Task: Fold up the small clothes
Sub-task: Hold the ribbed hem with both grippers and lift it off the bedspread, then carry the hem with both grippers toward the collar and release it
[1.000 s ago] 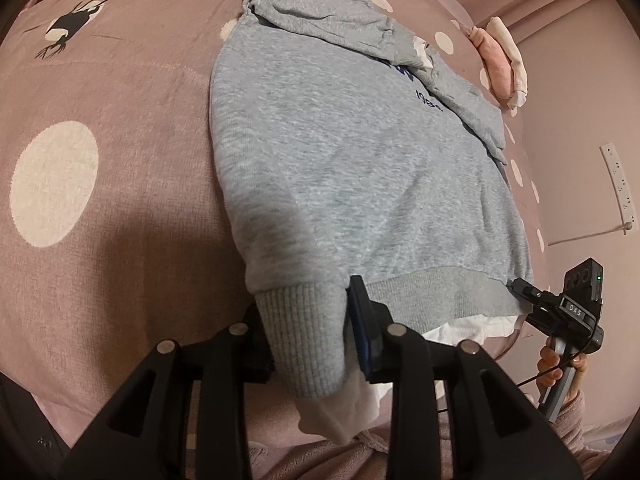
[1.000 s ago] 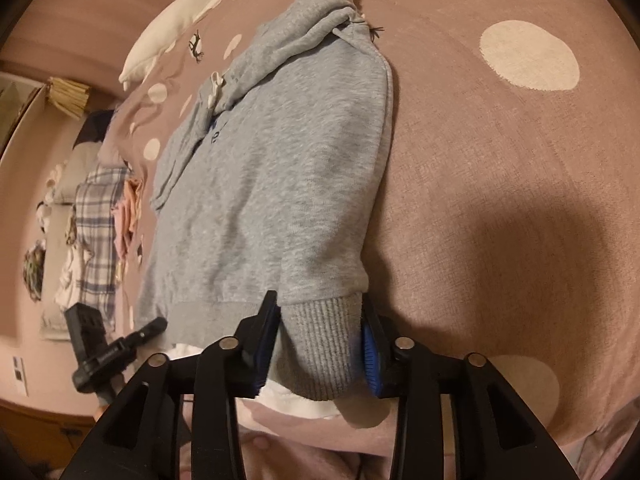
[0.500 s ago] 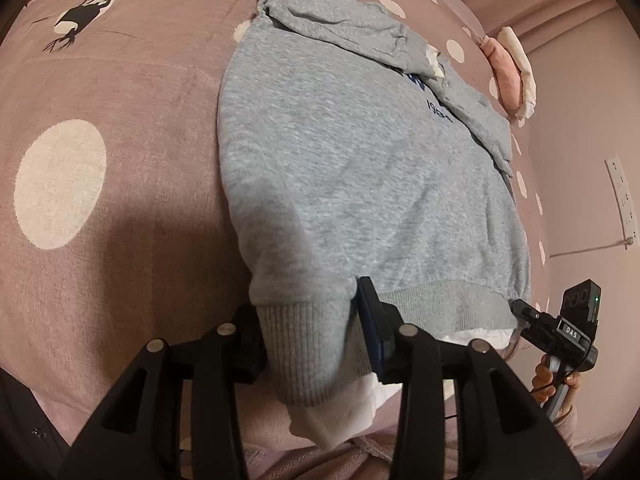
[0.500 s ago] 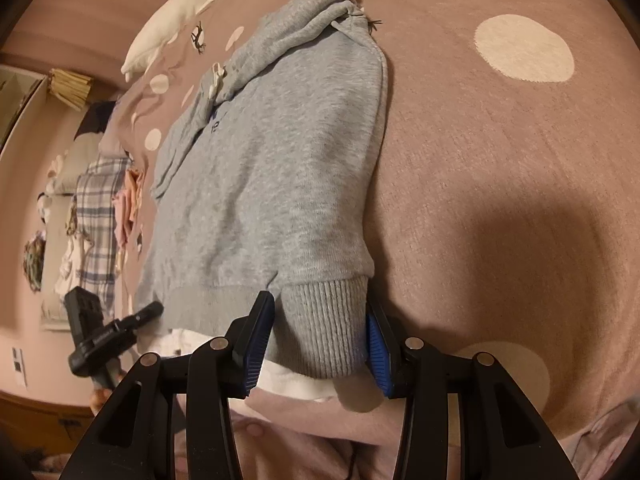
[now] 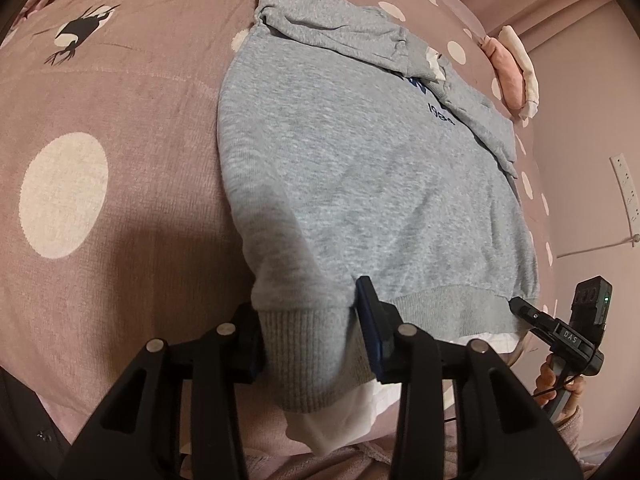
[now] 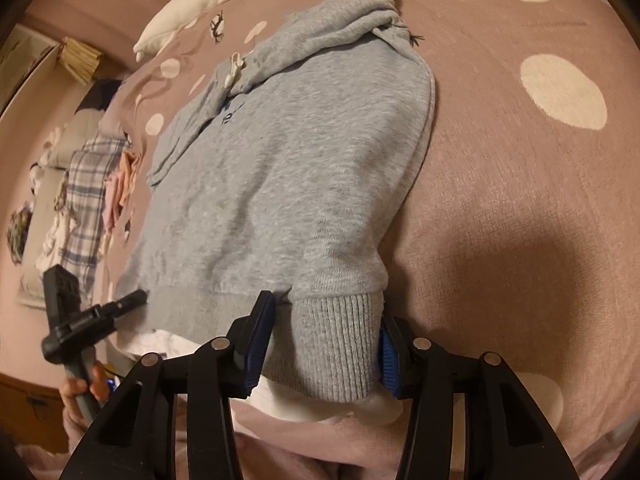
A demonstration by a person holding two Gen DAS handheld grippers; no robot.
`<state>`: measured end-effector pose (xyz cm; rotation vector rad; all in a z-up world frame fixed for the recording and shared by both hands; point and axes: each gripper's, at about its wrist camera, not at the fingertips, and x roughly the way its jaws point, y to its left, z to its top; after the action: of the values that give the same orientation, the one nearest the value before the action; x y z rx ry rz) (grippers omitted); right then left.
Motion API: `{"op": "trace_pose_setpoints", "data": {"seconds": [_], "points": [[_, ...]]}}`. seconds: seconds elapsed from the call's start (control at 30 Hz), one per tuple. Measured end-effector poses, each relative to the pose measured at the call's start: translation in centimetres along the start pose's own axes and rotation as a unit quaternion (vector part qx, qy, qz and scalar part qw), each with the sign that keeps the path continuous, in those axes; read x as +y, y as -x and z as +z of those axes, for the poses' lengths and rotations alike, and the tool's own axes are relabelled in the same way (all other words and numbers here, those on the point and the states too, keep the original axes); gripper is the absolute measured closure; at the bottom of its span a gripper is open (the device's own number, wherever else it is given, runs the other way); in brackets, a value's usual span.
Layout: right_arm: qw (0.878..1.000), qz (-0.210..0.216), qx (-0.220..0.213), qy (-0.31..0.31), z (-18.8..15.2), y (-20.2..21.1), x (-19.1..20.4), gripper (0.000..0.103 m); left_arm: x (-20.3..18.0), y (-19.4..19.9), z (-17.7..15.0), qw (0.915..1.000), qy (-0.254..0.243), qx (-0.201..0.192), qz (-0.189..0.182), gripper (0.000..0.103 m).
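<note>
A grey sweatshirt (image 5: 360, 184) with dark blue chest lettering lies on the pink dotted bedspread (image 5: 100, 152), sleeves folded across its upper part, a white lining showing under its hem. My left gripper (image 5: 308, 340) is shut on the hem's left corner. My right gripper (image 6: 324, 344) is shut on the hem's right corner (image 6: 336, 344). The sweatshirt also shows in the right wrist view (image 6: 288, 168). Each gripper shows in the other's view, the right one (image 5: 568, 332) and the left one (image 6: 84, 316).
A pink and white cushion (image 5: 512, 76) lies at the bed's far right edge. A white pillow (image 6: 188, 20) lies at the head. Plaid cloth and other clothes (image 6: 80, 200) are piled beside the bed. A wall socket strip (image 5: 624, 184) is on the right.
Both grippers have lifted the hem corners a little and moved slightly forward over the bed. The hem now hangs more steeply between the fingers.
</note>
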<state>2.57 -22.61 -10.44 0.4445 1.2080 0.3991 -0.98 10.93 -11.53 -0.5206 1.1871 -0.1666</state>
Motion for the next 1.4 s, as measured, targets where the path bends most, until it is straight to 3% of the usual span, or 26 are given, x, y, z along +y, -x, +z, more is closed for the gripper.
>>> {"op": "trace_pose_setpoints", "data": {"seconds": [0.27,0.47,0.7,1.23,1.4], "points": [[1.0,0.0,-0.006,0.009,0.0,0.1,0.0,0.067,0.3,0.2,-0.1,0.9999,0.011,-0.003,-0.013,0.067],[0.999,0.036,-0.016,-0.002,0.4,0.8,0.3,0.073,0.8,1.0,0.0,0.9982,0.03,-0.004,-0.051,0.076],[0.995,0.092,-0.045,0.0,1.1,1.9,1.6,0.073,0.5,1.9,0.5,0.9951,0.044,-0.009,-0.088,0.082],[0.987,0.137,-0.08,-0.002,1.8,3.4,2.7,0.073,0.1,4.1,2.4,0.9848,0.044,-0.045,-0.162,0.083],[0.983,0.152,-0.101,0.0,2.3,4.0,3.1,0.073,-0.1,4.6,3.7,0.9845,0.042,-0.057,-0.161,0.083]]}}
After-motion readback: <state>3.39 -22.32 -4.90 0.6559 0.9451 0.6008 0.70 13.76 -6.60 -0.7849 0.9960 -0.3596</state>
